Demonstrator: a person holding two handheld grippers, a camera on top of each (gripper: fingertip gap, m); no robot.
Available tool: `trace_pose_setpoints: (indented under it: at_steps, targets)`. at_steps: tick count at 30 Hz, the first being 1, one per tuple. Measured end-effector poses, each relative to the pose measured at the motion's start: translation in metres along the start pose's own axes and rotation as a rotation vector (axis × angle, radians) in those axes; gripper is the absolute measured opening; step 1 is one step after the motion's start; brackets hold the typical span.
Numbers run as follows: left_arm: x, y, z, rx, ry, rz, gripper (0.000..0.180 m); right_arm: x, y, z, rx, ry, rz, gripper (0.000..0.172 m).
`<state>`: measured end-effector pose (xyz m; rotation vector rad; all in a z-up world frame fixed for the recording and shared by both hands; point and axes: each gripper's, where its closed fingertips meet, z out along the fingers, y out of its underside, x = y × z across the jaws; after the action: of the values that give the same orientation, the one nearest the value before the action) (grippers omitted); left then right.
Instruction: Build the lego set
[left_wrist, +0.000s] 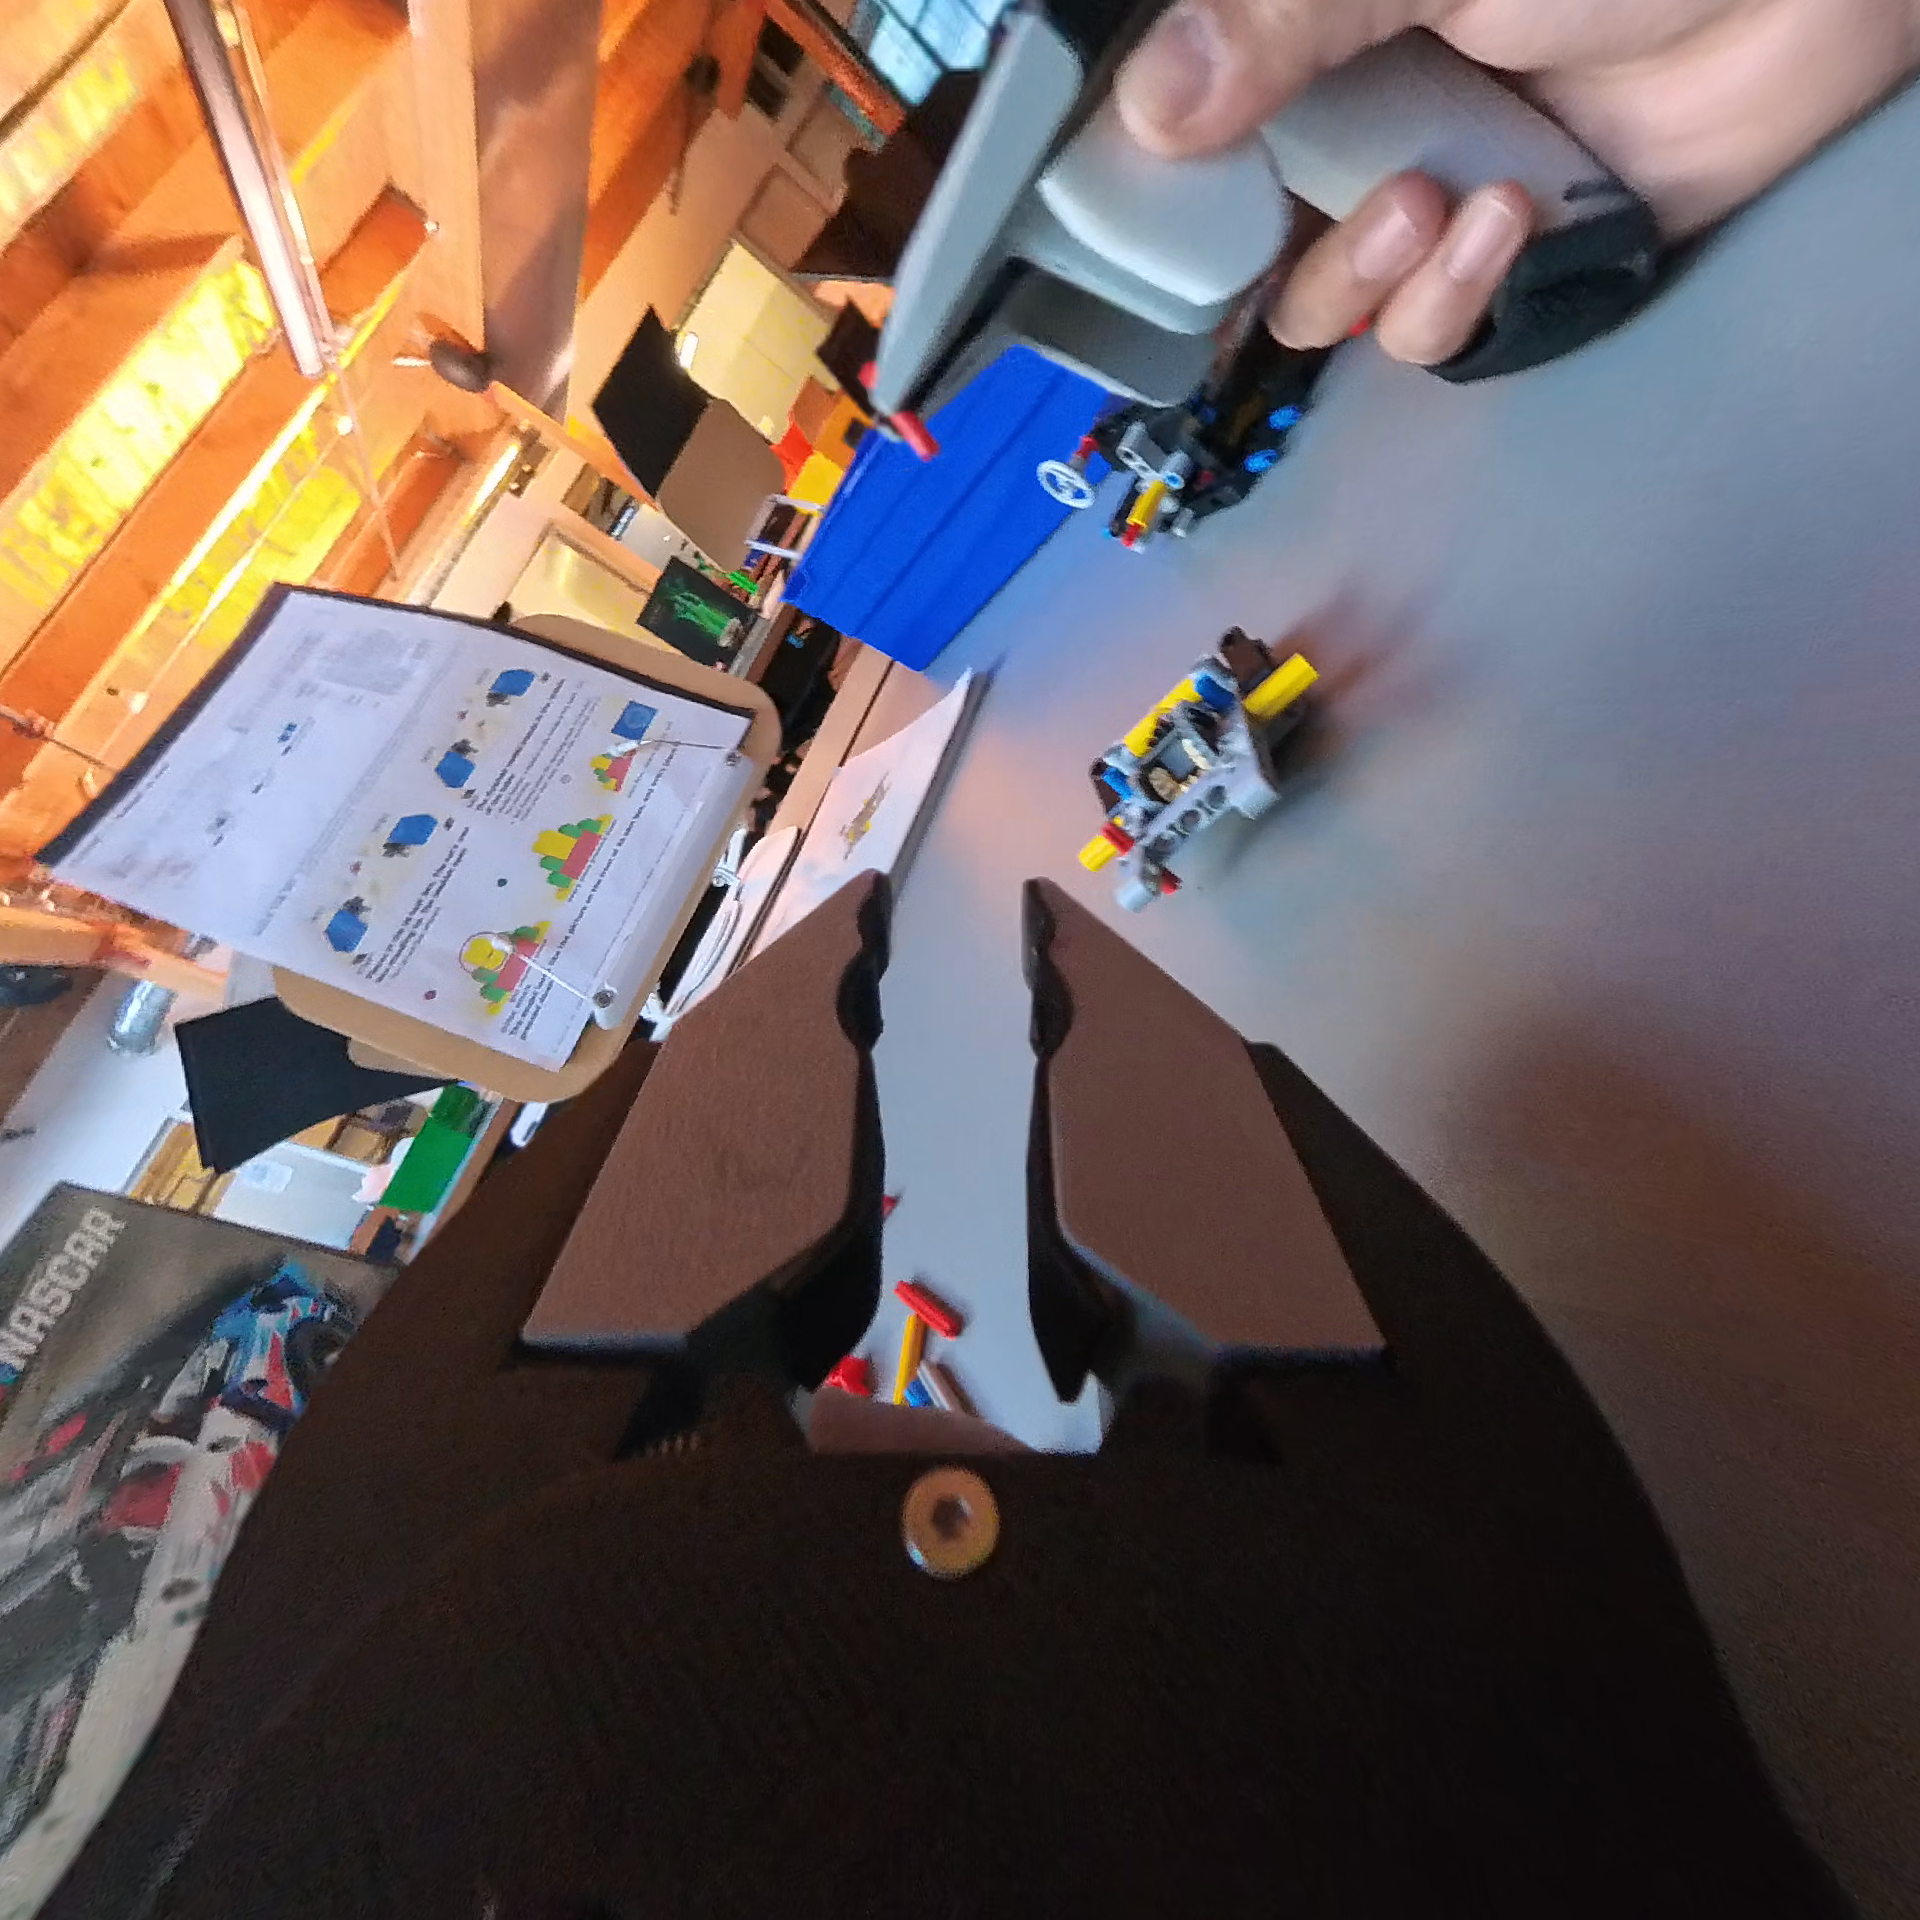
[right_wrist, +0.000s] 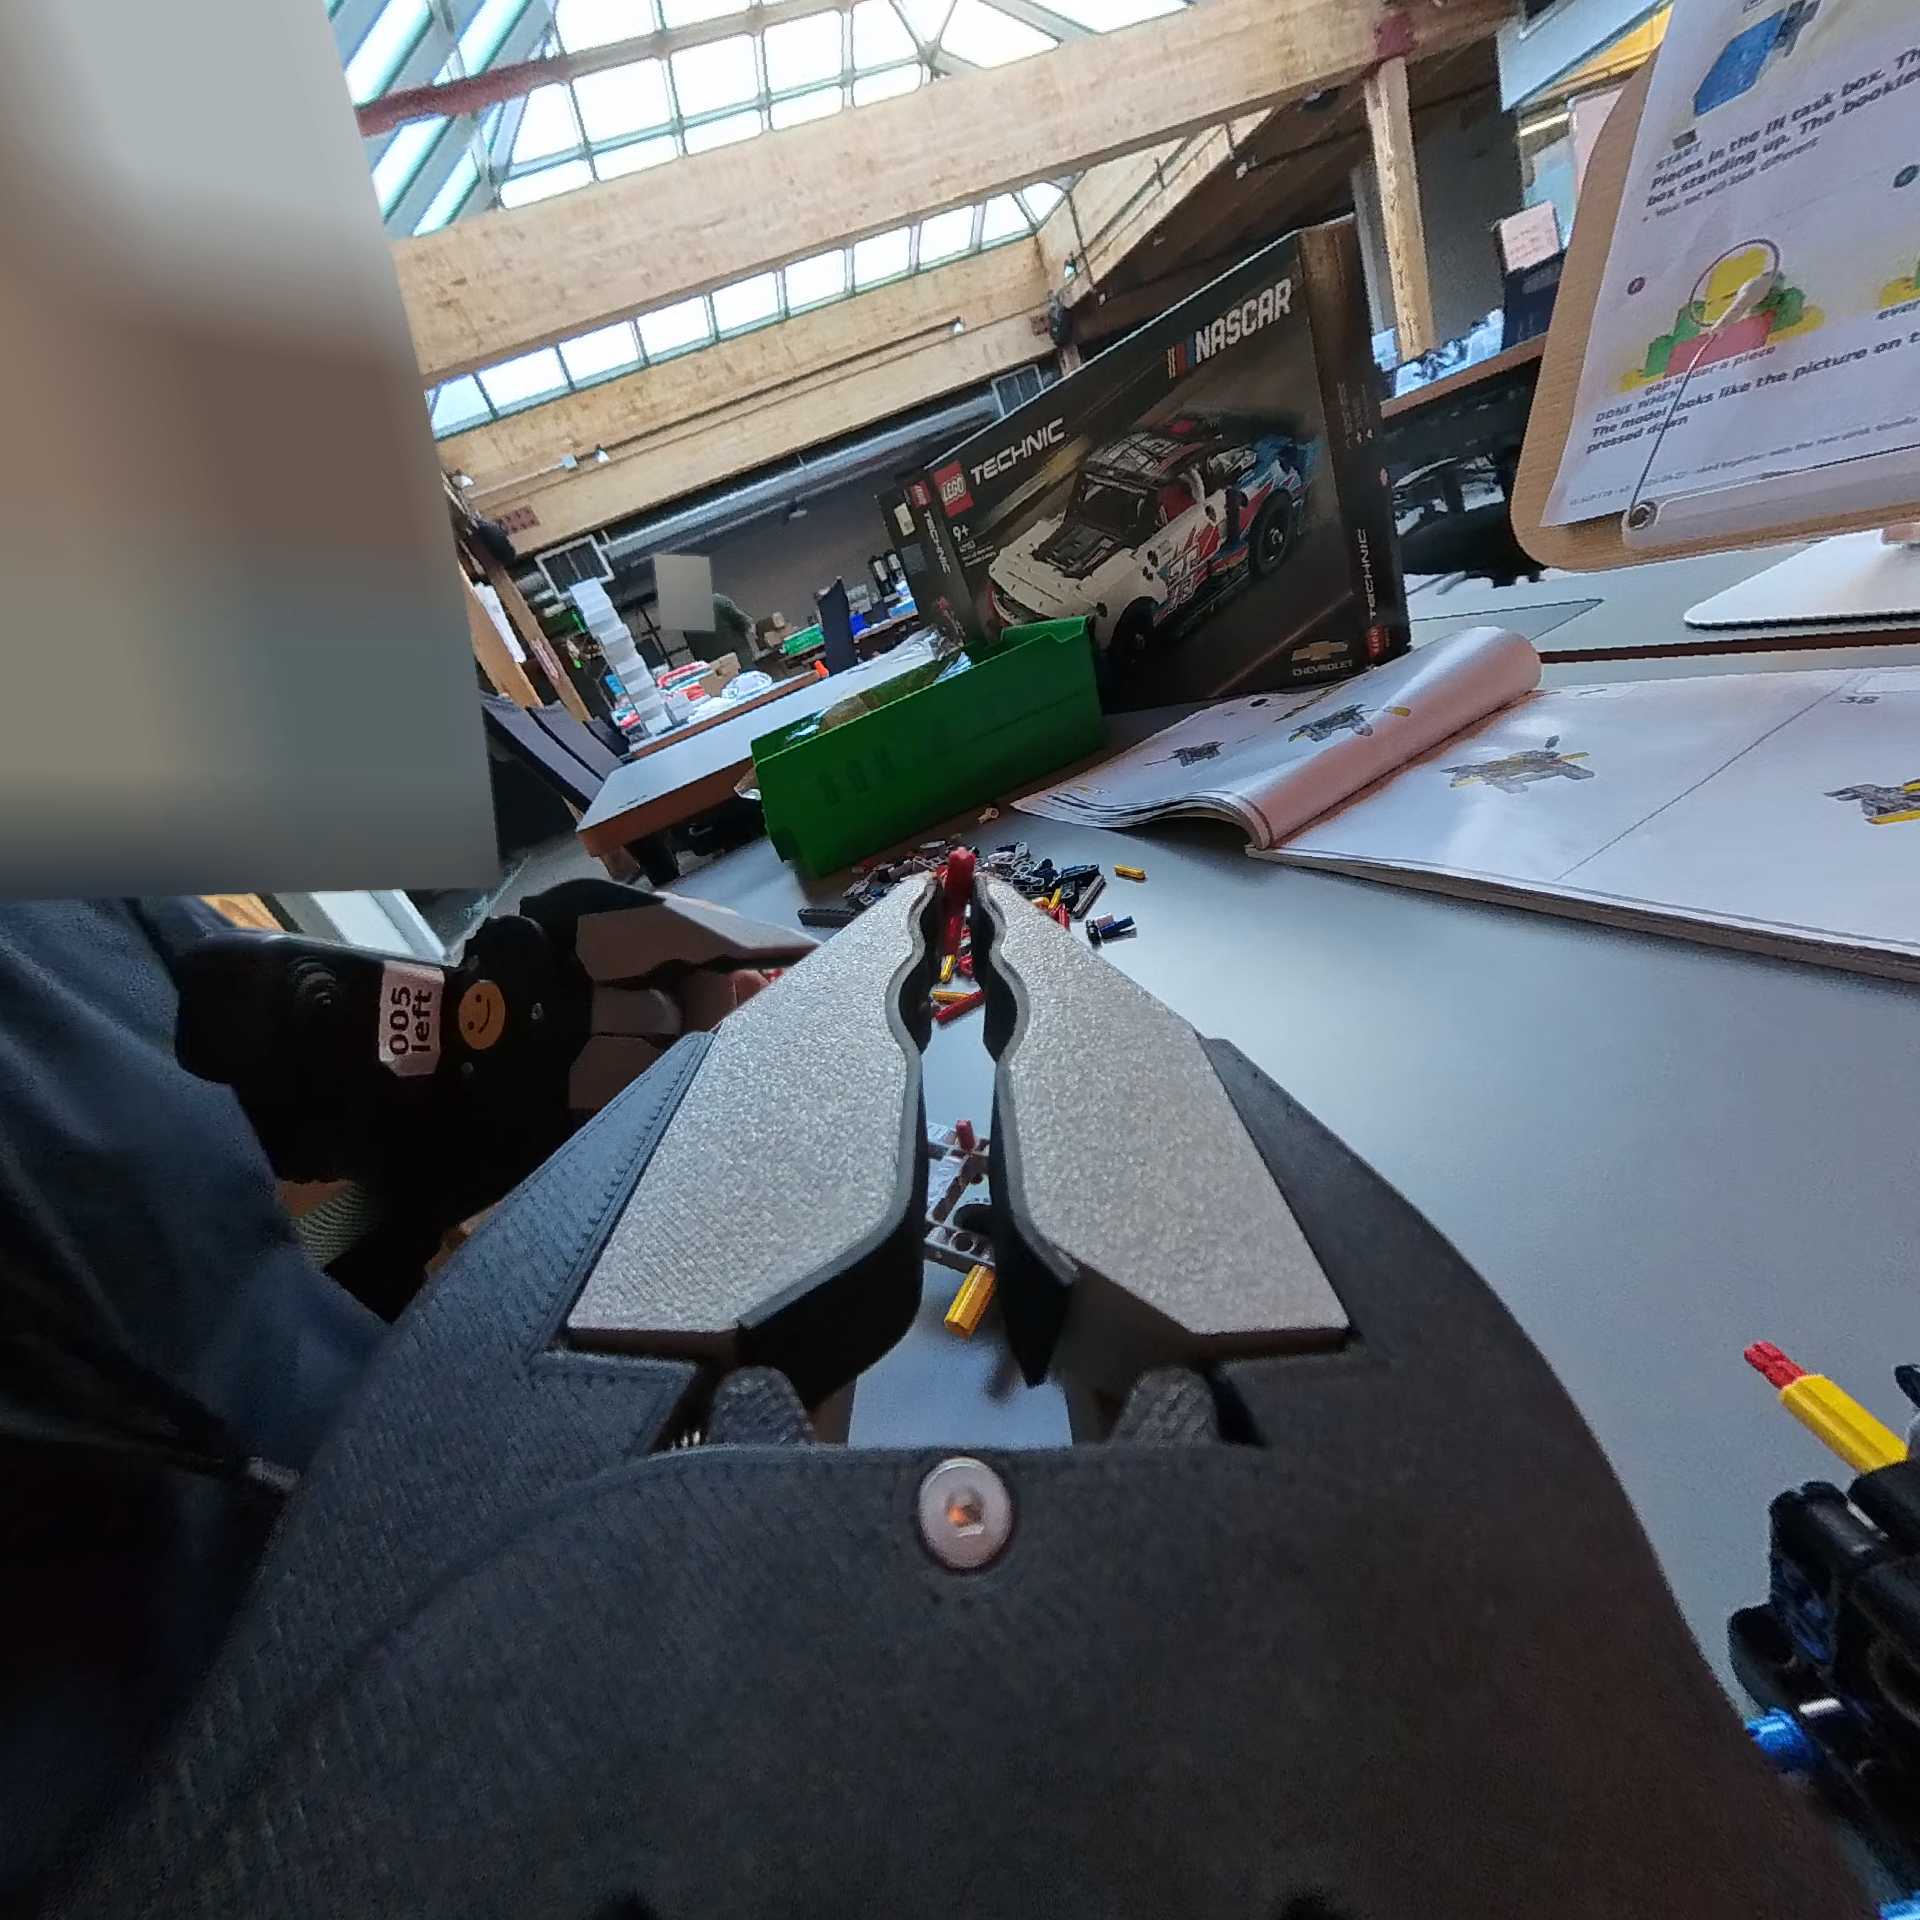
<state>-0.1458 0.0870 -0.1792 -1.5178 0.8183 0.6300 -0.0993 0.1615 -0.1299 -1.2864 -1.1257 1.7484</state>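
Observation:
My right gripper (right_wrist: 958, 902) is shut on a small red pin (right_wrist: 958, 878) that stands up between its fingertips, above a pile of small loose building pieces (right_wrist: 1039, 891) on the grey table (right_wrist: 1455, 1091). In the left wrist view the right gripper (left_wrist: 902, 421), held by a hand (left_wrist: 1403, 208), shows the same red pin (left_wrist: 914, 433) at its tip. My left gripper (left_wrist: 956, 904) is open and empty above the table, with bare table showing between its fingers. A small grey and yellow assembly (left_wrist: 1195, 769) lies just to its right. The left gripper also shows in the right wrist view (right_wrist: 623, 956).
A green bin (right_wrist: 935, 748), an open instruction booklet (right_wrist: 1558, 790) and a toy car box (right_wrist: 1164, 488) stand behind the pile. A blue bin (left_wrist: 935, 520) and a black assembly (left_wrist: 1216, 447) lie farther off. A clipboard with a printed sheet (left_wrist: 405, 821) stands at the table's edge. Left tips to right tips: about 11 cm.

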Motion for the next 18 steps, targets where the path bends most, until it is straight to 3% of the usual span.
trace_pose_setpoints:
  at_steps: [5,9,13,18]
  targets:
    - [-0.024,-0.006,-0.006,0.056,-0.137,0.032,0.012,0.013,-0.005,-0.002,0.029,0.064,0.012,0.001]
    - [-0.031,0.015,0.003,-0.032,-0.144,-0.012,0.016,0.019,-0.004,0.001,0.027,0.088,0.016,0.001]
    - [-0.038,0.015,0.001,-0.031,-0.180,-0.009,0.015,0.016,-0.003,0.003,0.015,0.089,-0.010,0.001]
    - [-0.032,0.001,-0.003,0.012,-0.208,0.121,0.009,0.006,0.002,0.007,-0.023,0.063,-0.061,0.001]
